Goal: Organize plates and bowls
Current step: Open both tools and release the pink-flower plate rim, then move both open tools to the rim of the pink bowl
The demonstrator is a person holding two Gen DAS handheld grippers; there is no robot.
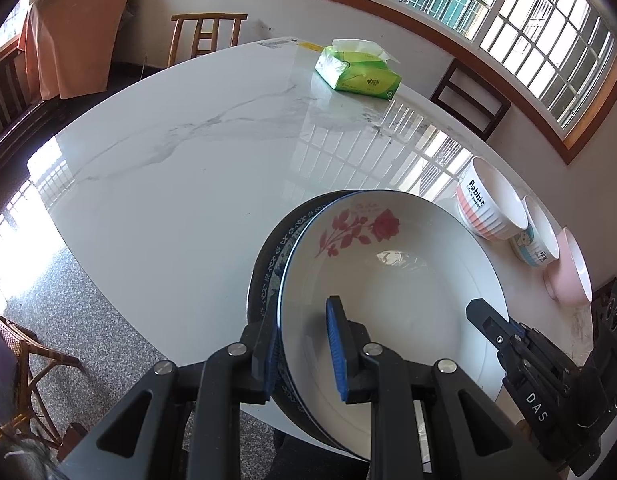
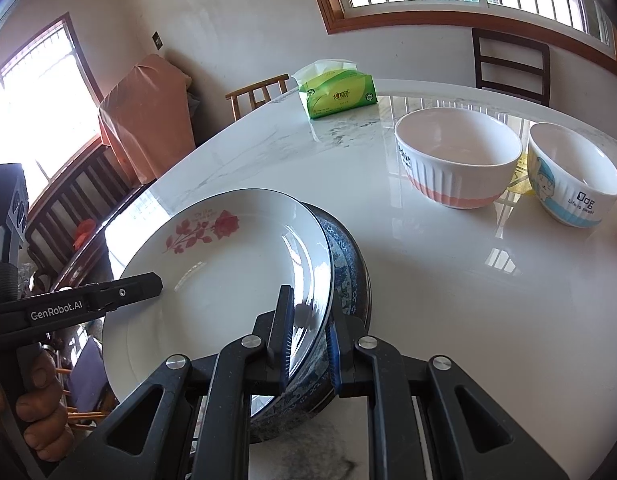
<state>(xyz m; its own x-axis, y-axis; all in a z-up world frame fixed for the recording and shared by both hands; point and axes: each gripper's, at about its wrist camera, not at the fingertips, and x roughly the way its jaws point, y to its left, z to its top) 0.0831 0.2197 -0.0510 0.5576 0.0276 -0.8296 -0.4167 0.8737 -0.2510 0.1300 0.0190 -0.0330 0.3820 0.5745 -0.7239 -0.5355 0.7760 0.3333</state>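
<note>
The left gripper (image 1: 304, 350) is straddling the near-left edge of the rose plate (image 1: 388, 280), its fingers (image 1: 337, 348) parted with one inside the plate and one outside the rims; whether the pads are actually pressing is not clear. The right gripper (image 2: 308, 346) is sitting on the opposite edge, its fingers (image 2: 282, 340) closed in tight around the rims of the rose plate (image 2: 228, 280) and the blue patterned plate (image 2: 344, 276) beneath it, apparently pinching both. The stack is resting near the front edge of the desk (image 2: 448, 280), partly overhanging it in the left wrist view.

These plates are looking glazed, stiff and breakable, so they are likely to be slippery between the pads and fairly heavy as a pair. Taking hold at the raised rim, on two opposite sides, seems soundest. Three bowls, the ribbed bowl (image 2: 458, 156), the dog bowl (image 2: 574, 176) and a pink bowl (image 1: 570, 272), are standing in a row to the right, apart from the plates.
</note>
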